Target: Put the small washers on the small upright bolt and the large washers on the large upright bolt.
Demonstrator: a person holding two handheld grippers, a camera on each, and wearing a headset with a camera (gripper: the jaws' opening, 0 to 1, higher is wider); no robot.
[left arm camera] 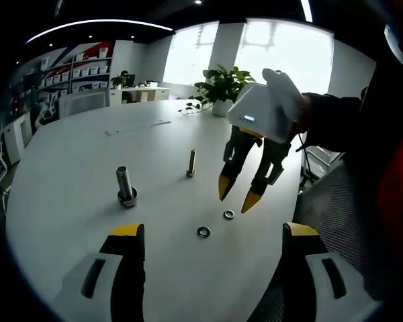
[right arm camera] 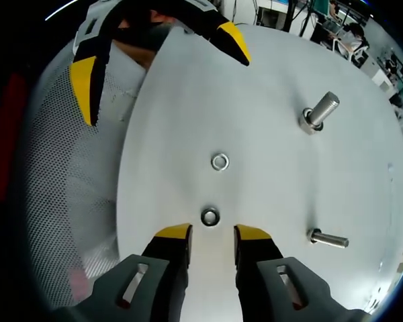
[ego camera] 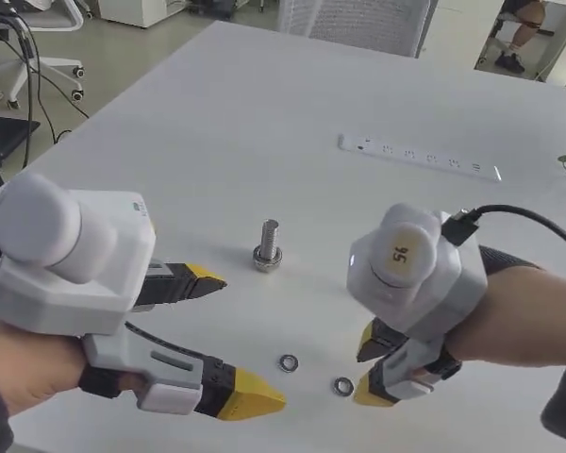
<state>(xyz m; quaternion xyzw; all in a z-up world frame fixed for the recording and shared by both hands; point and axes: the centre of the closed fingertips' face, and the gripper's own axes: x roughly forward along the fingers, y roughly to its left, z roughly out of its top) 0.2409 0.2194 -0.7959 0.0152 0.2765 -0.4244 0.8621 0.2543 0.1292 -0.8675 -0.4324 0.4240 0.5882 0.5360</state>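
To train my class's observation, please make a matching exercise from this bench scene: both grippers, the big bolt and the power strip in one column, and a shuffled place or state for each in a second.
Things
1. left gripper
2. right gripper
3. big bolt
4. power strip

Places or states
A. jaws slightly apart, tips beside a washer
B. lying flat at the far side of the table
C. jaws spread wide
D. standing upright near the middle

Pairs: 1-C, 2-A, 3-D, 4-B

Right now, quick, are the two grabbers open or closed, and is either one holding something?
Left gripper: open wide, holding nothing.
Right gripper: open a little, holding nothing; a washer lies just ahead of its jaws.
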